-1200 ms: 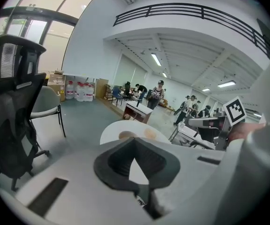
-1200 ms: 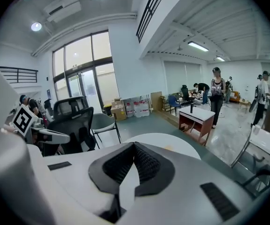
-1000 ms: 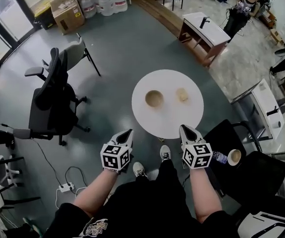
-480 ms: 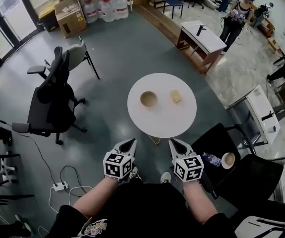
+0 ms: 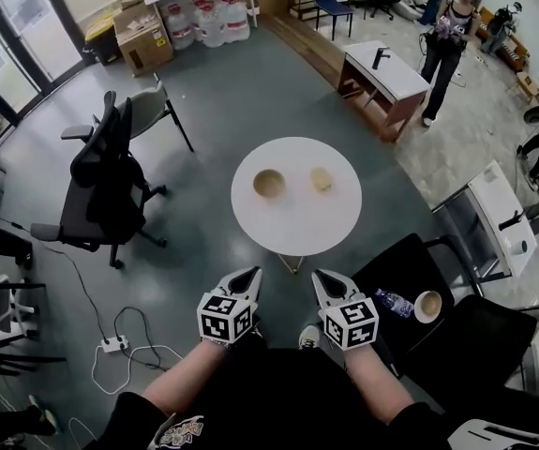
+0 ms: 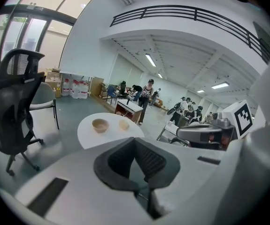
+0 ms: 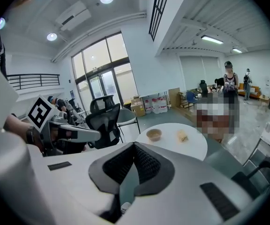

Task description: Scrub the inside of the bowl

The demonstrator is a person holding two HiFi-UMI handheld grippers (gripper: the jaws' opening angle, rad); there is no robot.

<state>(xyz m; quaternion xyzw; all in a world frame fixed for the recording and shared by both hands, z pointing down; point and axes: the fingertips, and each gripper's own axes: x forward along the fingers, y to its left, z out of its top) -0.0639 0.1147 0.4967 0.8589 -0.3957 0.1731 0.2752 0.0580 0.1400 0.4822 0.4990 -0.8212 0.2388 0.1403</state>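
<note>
Grey floor spreads under a round white table (image 5: 297, 231), which stands well ahead of the person in the head view. On its far half sits the bowl (image 5: 269, 183), tan and upright. To its right, near but apart, lies a small pale-yellow lump (image 5: 321, 178) that may be a sponge; it is too small to tell. The bowl's inside shows only as a darker hollow, and in both gripper views the bowl is a tiny shape beyond the jaw tips. A black office chair (image 5: 100, 181) stands on the left of the table. At the far right, a standing person (image 5: 442, 36) is partly cut off by the frame's top edge.

Both forearms rise from the near edge of the head view. The hands are mostly hidden behind the marker cubes (image 5: 224, 317). The left gripper (image 5: 247, 277) and the right gripper (image 5: 326, 281) are held side by side close to the body. They are level with each other and point toward the table with a slight downward tilt. Both are well short of the table's near rim and touch nothing.

In its own view, each gripper has its ribbed black pads pressed together with nothing pinched between them.
</note>
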